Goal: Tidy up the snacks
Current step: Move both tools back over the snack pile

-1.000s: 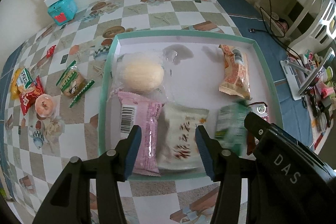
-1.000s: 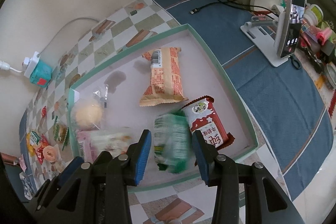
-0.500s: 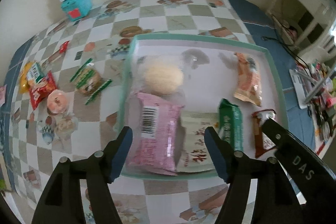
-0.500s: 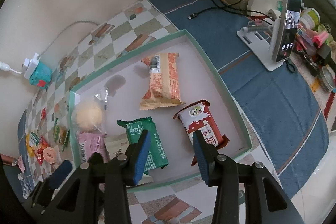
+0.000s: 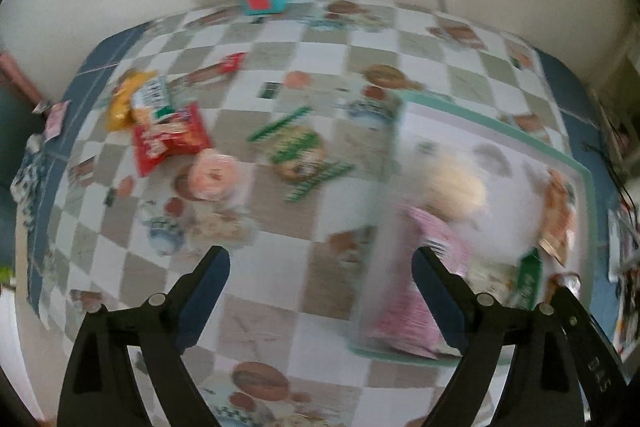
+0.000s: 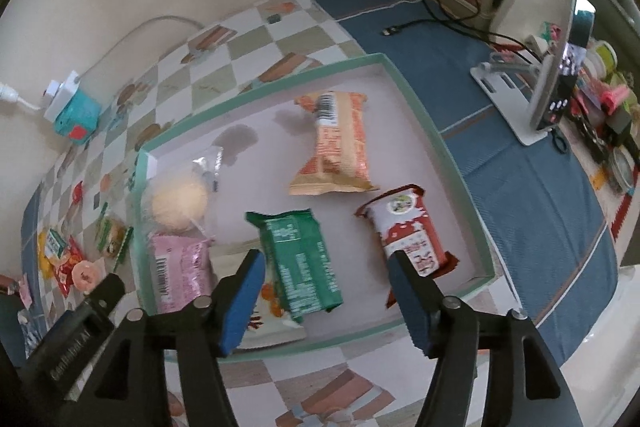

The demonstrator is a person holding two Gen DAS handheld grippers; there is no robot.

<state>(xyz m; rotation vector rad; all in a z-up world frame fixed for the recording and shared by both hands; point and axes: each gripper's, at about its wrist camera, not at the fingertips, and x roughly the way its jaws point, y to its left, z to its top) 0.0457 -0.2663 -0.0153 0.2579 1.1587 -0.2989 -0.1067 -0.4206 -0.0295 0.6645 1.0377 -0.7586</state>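
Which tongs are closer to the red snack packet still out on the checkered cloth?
Left. The left tongs hang over the cloth near the red snack packet, jaws opening, empty. The right tongs hang over the tray, farther off.

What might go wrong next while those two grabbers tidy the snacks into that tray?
1. The left gripper, jaws opening and empty, faces loose snacks huddled together; taking the red packet could drag the yellow packet that touches it.
2. The tray is filling up: the green packet already overlaps the white packet, so further drops may pile or slide.
3. The left view is blurred, so aiming may be off.
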